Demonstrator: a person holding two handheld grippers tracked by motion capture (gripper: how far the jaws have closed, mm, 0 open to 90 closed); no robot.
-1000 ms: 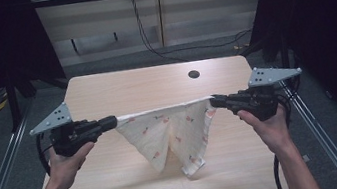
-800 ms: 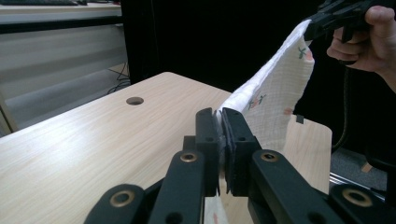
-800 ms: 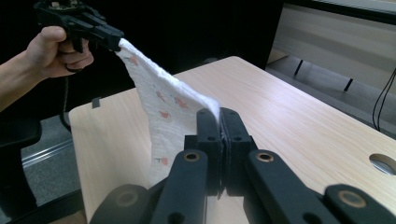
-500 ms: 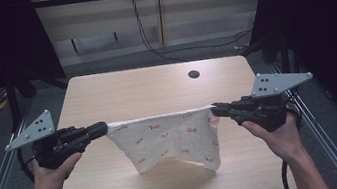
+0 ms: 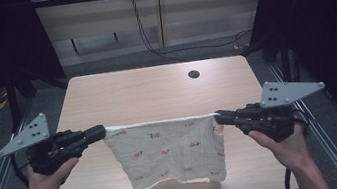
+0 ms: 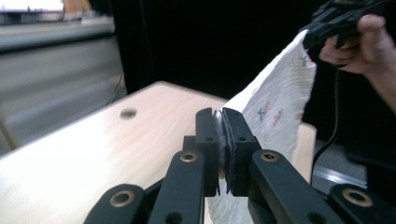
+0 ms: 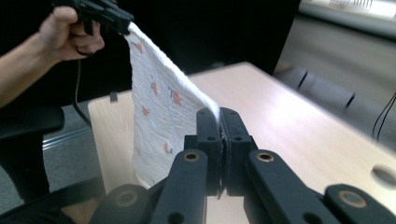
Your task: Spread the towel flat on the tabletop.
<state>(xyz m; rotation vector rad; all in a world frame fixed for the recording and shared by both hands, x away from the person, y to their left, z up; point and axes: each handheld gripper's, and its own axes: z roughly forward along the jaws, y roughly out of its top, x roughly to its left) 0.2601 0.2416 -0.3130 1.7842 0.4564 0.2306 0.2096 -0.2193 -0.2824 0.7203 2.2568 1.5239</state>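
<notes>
- You hold the cloth (image 5: pixel 169 150) stretched by its top corners above the worktop (image 5: pixel 155 89); left gripper (image 5: pixel 101 132) and right gripper (image 5: pixel 219 116) jaws each pinch a corner.
- Step: spreading, looks near done.
- Next: lower it flat, keep tension even.
- Hem hangs near the front edge; open room lies beyond, so shift forward.

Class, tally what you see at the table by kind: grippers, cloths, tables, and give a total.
Grippers: 2, the left gripper and the right gripper
Cloths: 1, the white patterned cloth
Tables: 1, the wooden table
Total: 4
</notes>
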